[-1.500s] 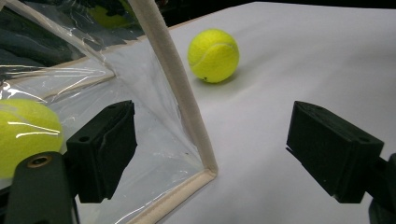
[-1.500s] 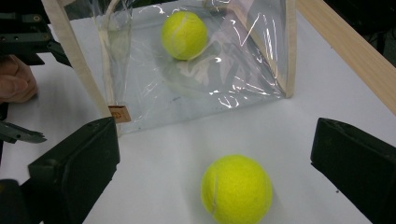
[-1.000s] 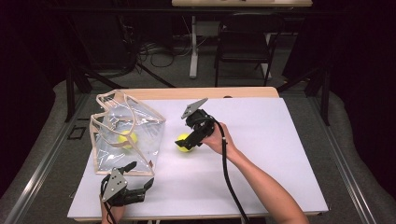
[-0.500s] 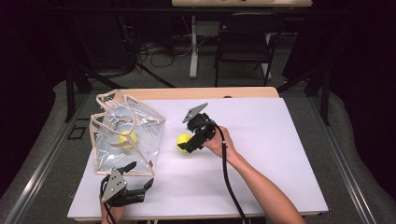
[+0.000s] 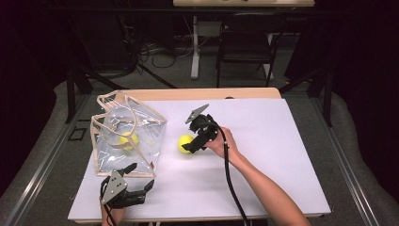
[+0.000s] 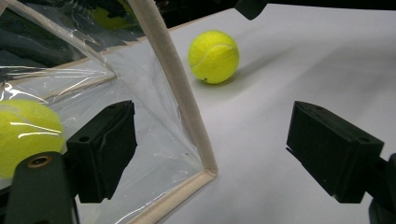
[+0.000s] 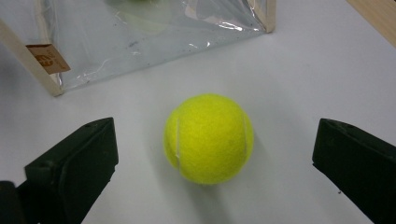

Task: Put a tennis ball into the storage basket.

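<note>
While hovering over the loose tennis ball [image 7: 208, 138], right gripper [image 5: 190, 146] spread wide, one jaw either side of it, neither touching yet — lined up that way so a plain squeeze should trap the ball at its widest part. Sitting on the white desk [image 5: 282, 155] about mid-width, a bit toward the far edge, just beside the clear bag [image 5: 127, 141] but apart from it. Looks like the grab-the-ball step, not closed yet.

Left gripper [image 5: 136, 181] down near the desk's near-left corner, also released, jaws straddling the bag's cream-trimmed corner edge [image 6: 184, 102] — probably parked there to pinch the trim and steady the floppy plastic once the ball comes over. Not gripping anything for now.

Second ball [image 5: 128, 140] already inside the bag, showing through the film. Bag standing with handles [image 5: 113, 101] up and mouth open at the top, so dropping in from above seems the plan. Thin plastic though, likely to sag or skid if nudged without a hold on that corner.
</note>
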### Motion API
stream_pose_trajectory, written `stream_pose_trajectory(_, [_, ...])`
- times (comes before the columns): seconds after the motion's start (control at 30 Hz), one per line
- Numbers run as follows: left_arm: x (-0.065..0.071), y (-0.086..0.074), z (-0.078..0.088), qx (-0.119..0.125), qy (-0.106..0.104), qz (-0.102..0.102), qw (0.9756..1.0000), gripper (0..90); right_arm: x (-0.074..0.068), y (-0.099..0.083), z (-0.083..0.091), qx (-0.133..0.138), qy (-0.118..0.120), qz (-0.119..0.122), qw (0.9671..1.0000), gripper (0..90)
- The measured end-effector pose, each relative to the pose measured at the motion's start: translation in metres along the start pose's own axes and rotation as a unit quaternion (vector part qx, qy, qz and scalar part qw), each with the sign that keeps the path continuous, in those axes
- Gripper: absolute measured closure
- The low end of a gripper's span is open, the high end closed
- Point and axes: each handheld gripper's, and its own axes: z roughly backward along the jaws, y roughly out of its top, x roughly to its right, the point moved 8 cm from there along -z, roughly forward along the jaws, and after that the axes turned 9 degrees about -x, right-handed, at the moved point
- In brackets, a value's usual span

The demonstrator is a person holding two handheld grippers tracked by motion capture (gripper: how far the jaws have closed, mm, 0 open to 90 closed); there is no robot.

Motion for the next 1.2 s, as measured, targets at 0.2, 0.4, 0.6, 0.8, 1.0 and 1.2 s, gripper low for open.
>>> stream_pose_trajectory(0.2, [0.001,0.0,-0.001,0.0,0.0,0.0,1.0,16.0,0.002,0.0,-0.005,-0.01,0.003,0.0,0.9999,0.0])
stream_pose_trajectory(0.4, [0.001,0.0,-0.001,0.0,-0.003,0.001,1.0,16.0,0.002,0.0,-0.007,-0.02,0.004,0.004,0.9998,0.0])
stream_pose_trajectory(0.6, [0.002,0.001,-0.002,0.0,-0.003,-0.002,1.0,16.0,0.001,0.003,-0.01,-0.029,0.007,0.01,0.9995,0.0])
stream_pose_trajectory(0.8, [0.002,0.0,-0.003,-0.001,-0.005,0.002,1.0,16.0,-0.001,0.003,-0.014,-0.042,0.009,0.016,0.999,0.0])
stream_pose_trajectory(1.0, [0.002,0.0,-0.002,-0.002,-0.006,-0.001,1.0,16.0,0.0,0.002,-0.022,-0.043,0.032,0.002,0.9986,0.0])
stream_pose_trajectory(1.2, [0.002,0.0,-0.004,-0.004,-0.007,-0.002,1.0,16.0,0.002,0.001,-0.031,-0.058,0.032,0.003,0.9978,0.0])
